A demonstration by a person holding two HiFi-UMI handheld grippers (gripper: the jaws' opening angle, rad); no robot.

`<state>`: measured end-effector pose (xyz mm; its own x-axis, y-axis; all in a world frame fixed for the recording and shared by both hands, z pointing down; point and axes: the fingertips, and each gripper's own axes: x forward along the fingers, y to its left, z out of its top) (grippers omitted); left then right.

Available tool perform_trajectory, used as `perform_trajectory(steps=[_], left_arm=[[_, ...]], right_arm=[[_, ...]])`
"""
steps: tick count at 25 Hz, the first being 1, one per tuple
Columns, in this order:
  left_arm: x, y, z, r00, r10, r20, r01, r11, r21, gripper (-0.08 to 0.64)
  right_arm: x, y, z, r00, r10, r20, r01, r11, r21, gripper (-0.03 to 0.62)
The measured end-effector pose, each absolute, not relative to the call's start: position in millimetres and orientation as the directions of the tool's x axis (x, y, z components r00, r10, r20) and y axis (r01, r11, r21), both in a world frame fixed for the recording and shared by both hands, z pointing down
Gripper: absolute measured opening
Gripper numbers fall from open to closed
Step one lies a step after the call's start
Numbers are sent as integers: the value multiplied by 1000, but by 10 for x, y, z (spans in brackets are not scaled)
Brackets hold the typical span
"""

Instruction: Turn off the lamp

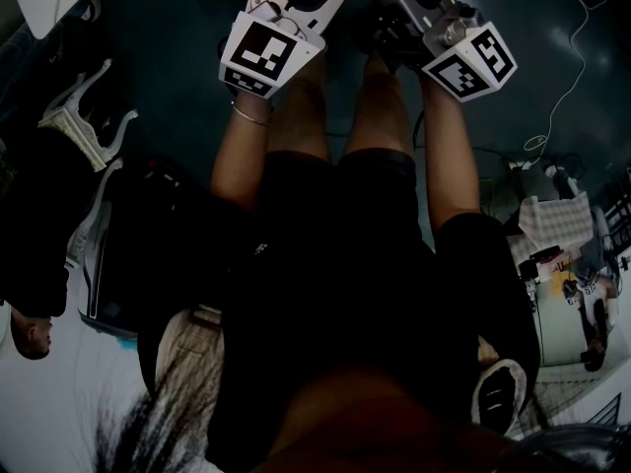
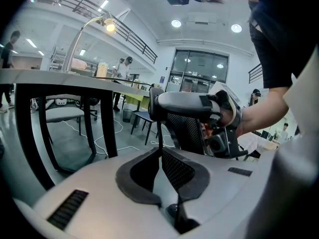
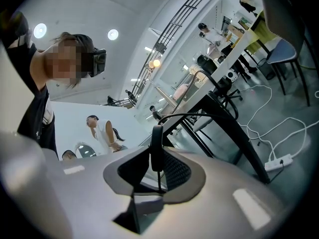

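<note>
Two grippers crowded together at the top edge of the head view, marker cubes (image 1: 261, 52) nearly side by side above the person's legs (image 1: 380, 116). On the left gripper (image 2: 160, 156), pads clenched on a thin black cord (image 2: 160, 128) — seam tight, cord rising straight out of it. On the right gripper (image 3: 158, 176), pads gripping the lower end of a dark oblong switch (image 3: 157, 148) on the cord, cord arcing away from its top toward the table (image 2: 60, 78). Lit lamp (image 2: 108, 26) well apart from both, up on the table top, gooseneck bent over, bulb glowing. Table edge above both gripper cameras, underside in sight; black table legs (image 2: 29, 133) near the left gripper's left, slanting close past on the right of the right gripper view. Open grey floor (image 2: 72, 144) under the table, crossed by loose white cables (image 3: 255, 131), a white power strip (image 3: 279, 162) among them. Tight on the left gripper's right, the right hand (image 2: 234, 116) and a dark bar (image 2: 182, 103) with mesh below — little room there. Farther back, chairs (image 2: 65, 114) and people (image 2: 122, 71).
</note>
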<state>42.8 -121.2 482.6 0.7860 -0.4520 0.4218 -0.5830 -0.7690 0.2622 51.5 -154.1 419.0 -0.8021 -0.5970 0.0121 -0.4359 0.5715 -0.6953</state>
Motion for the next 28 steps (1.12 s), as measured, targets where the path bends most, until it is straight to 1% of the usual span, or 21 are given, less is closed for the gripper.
perform_trajectory(steps=[28], left_arm=[[393, -1220, 4853, 780, -456, 428, -589, -766, 258, 21]], right_arm=[[490, -1536, 4214, -806, -591, 17, -436, 575, -692, 78]])
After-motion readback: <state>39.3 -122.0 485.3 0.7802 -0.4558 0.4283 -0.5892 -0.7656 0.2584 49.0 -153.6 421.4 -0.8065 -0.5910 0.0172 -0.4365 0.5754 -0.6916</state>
